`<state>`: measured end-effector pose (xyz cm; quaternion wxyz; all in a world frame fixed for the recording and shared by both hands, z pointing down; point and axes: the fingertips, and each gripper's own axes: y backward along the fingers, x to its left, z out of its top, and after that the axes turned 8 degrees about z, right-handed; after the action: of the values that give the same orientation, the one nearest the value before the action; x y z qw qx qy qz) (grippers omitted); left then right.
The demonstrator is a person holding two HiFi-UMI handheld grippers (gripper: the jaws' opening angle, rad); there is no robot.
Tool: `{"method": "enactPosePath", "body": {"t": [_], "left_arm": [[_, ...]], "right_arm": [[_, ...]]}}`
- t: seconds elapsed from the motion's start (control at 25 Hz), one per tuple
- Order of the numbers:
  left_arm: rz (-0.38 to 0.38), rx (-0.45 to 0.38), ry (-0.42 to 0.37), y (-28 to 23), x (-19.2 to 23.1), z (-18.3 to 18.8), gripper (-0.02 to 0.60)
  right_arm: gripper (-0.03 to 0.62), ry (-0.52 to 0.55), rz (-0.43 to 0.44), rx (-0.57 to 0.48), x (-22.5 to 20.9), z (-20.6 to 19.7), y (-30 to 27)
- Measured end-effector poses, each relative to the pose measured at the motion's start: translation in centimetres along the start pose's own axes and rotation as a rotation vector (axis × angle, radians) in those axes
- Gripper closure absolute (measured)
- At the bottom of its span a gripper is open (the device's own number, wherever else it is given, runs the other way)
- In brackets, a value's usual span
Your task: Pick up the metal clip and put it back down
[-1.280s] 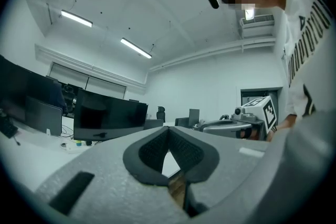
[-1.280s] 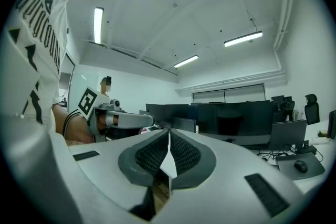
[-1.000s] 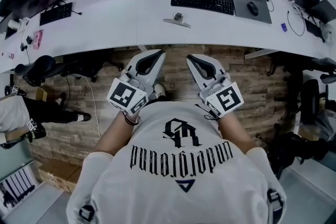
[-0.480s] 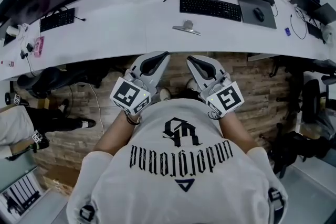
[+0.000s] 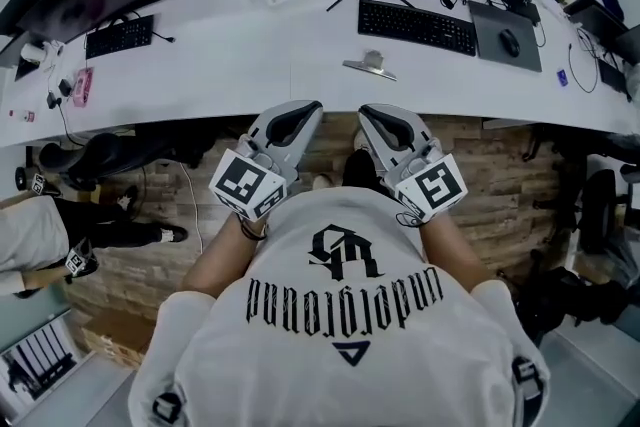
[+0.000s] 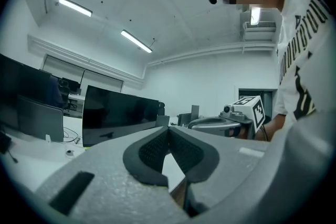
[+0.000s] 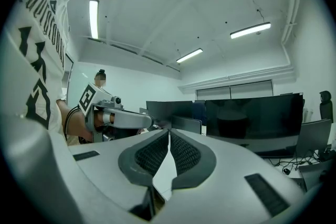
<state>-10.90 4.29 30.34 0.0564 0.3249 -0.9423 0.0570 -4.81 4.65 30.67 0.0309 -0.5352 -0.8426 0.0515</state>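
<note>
Head view has my left tool [image 5: 304, 106] and right tool [image 5: 368, 111] side by side, each pressed together and empty, with the metal clip [image 5: 370, 65] at twelve o'clock on the white surface [image 5: 240, 55].

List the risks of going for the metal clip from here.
1. The left tool and the right tool are both shut and empty, held short of the white desk. Arriving shut would probably shove the silver metal clip instead of gripping it.
2. The clip looks small and low on the desk, so the jaws may slip off it.
3. The black keyboard lies just beyond the clip, so an overshoot could bump it.
</note>
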Motion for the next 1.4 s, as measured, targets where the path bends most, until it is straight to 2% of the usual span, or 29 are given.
{"method": "enactPosePath", "body": {"t": [0.48,0.96,1.4], "left_arm": [[0.048,0.032,0.025,-4.9,3.8,-0.7,0.566],[0.076,0.059,0.088,-10.7,5.9,-2.1,0.566],[0.128,0.103,0.149,-14.5,7.5,-4.9,0.566]], "right_arm": [[0.576,-0.012,0.050,0.027,-6.4,-0.8,-2.7],[0.576,-0.048,0.110,0.081,-13.2,-3.0,-3.9],[0.575,-0.085,0.180,0.132,-17.4,-6.2,-4.5]]}}
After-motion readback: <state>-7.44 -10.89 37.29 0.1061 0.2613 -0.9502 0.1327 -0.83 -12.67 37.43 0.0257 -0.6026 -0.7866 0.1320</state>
